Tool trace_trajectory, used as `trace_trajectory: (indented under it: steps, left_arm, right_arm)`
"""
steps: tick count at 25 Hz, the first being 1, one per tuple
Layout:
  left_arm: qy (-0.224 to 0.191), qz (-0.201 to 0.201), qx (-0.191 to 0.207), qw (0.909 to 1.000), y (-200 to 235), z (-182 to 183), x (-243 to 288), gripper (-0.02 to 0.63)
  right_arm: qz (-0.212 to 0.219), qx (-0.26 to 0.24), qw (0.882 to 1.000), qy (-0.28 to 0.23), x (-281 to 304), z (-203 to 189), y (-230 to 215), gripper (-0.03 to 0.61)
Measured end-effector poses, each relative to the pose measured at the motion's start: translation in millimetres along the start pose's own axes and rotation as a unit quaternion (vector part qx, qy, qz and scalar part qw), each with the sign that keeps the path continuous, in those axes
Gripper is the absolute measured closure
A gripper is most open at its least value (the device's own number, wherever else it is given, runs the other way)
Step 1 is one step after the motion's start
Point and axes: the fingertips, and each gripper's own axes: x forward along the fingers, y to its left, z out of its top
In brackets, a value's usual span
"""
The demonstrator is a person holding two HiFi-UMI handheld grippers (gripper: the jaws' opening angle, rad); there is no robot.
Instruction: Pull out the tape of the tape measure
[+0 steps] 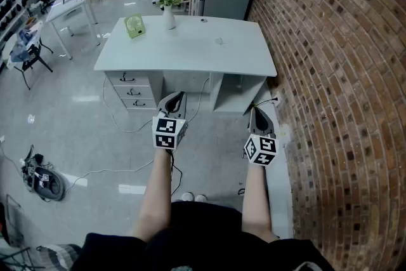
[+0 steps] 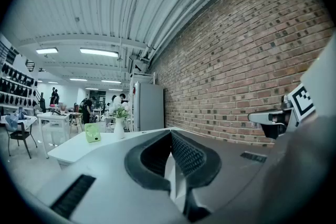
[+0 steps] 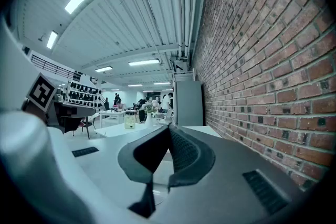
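Observation:
No tape measure is recognisable in any view. A small pale object [image 1: 219,41] lies on the grey desk [image 1: 146,54]; it is too small to tell what it is. My left gripper [image 1: 176,96] and right gripper [image 1: 256,112] hang level in the air short of the desk, side by side, both shut with nothing between the jaws. The left gripper view has its dark pads [image 2: 185,153] meeting in front of the desk top. In the right gripper view the pads [image 3: 181,152] also meet at the tip, with the desk far ahead.
A green desk fan [image 1: 134,26] and a white vase of flowers [image 1: 169,9] stand at the desk's back left. A brick wall [image 1: 336,73] runs along the right. Drawers [image 1: 132,92] sit under the desk, cables [image 1: 120,127] trail on the floor. Other tables and people are far off.

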Motion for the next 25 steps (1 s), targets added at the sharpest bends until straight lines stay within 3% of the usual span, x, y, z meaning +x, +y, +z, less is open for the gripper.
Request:
trace_trajectory:
  steps: [25]
  left_arm:
    - [0.005, -0.029, -0.003, 0.9996, 21.4, -19.9, 12.8, 0.592]
  right_arm:
    - [-0.002, 0.016, 1.0, -0.011, 14.6, -7.3, 28.8, 0.577]
